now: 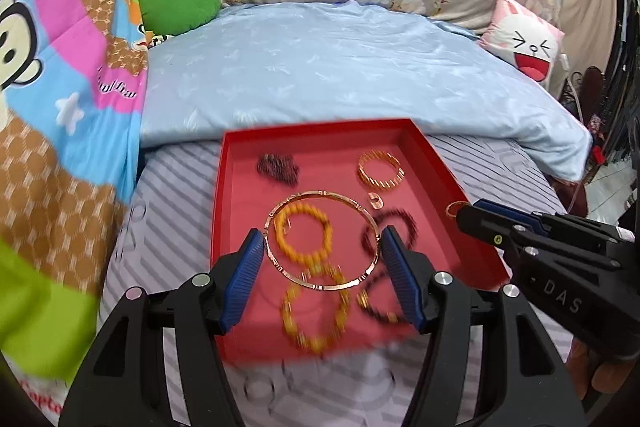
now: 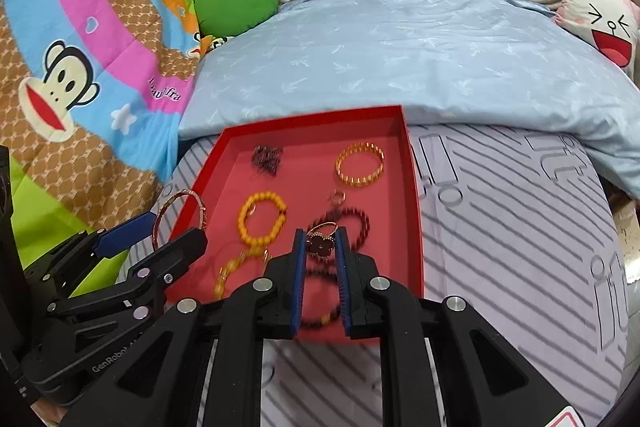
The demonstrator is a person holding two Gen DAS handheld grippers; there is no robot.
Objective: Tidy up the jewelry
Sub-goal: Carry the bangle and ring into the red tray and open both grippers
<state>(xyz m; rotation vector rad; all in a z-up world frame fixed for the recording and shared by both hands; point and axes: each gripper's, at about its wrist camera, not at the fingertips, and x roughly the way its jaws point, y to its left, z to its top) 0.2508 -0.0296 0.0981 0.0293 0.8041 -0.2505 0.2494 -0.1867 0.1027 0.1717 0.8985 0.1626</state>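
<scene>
Both hands are mid-carry above the red tray [image 1: 440, 163], which lies on the striped bed [image 2: 520, 227]. The left gripper [image 1: 323, 251] clamps a rose-gold bangle [image 1: 322, 239] across its width; the right gripper [image 2: 320, 243] is nearly closed on a clover ring [image 2: 320, 241]. Already in the tray are a gold link bracelet [image 2: 359, 165], a dark chain heap [image 2: 267, 159], an orange bead bracelet [image 2: 262, 217], a yellow bead bracelet [image 1: 314, 311], dark bead bracelets [image 2: 344, 223] and a small ring [image 2: 337, 197]. Most of the sorting looks done; the two held pieces have yet to be set down.
</scene>
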